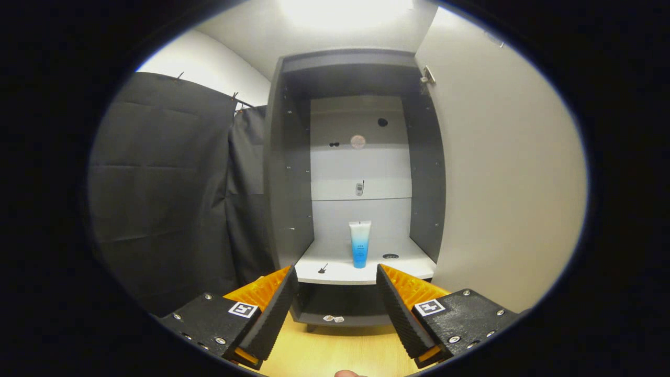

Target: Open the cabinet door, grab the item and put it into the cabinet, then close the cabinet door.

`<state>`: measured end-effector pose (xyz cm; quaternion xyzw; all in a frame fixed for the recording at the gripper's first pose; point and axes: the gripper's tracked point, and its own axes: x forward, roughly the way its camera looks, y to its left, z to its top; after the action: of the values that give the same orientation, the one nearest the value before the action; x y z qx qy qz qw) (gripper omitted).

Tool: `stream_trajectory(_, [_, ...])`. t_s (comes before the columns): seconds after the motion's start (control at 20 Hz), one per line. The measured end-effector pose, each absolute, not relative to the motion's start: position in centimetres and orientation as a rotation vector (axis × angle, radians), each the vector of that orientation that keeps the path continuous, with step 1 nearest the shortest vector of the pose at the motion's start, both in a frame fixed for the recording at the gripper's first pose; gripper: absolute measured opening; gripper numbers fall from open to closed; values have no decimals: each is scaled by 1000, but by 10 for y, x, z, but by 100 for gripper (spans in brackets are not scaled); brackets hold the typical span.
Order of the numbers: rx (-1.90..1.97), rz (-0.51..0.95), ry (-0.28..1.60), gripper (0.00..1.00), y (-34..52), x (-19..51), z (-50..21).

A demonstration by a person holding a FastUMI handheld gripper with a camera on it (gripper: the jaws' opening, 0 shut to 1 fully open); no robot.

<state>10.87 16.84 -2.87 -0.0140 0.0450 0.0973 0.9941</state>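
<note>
The grey cabinet (293, 173) stands straight ahead with its white door (502, 178) swung wide open to the right. A blue and white tube (360, 243) stands upright on its cap on the white lower shelf (340, 269), beyond my fingers. My gripper (337, 280) is open and holds nothing, its fingers spread in front of the shelf's front edge, apart from the tube.
Black cloth (167, 188) hangs to the left of the cabinet. Higher shelves hold a small phone-like object (359, 188) and small dark bits (333, 144). A light wooden surface (335, 351) lies below the cabinet. The door's hinge (428, 76) shows at the top.
</note>
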Motion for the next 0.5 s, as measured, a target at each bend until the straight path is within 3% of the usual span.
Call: stream_trajectory(0.5, [49, 250, 216, 93, 169, -7, -36])
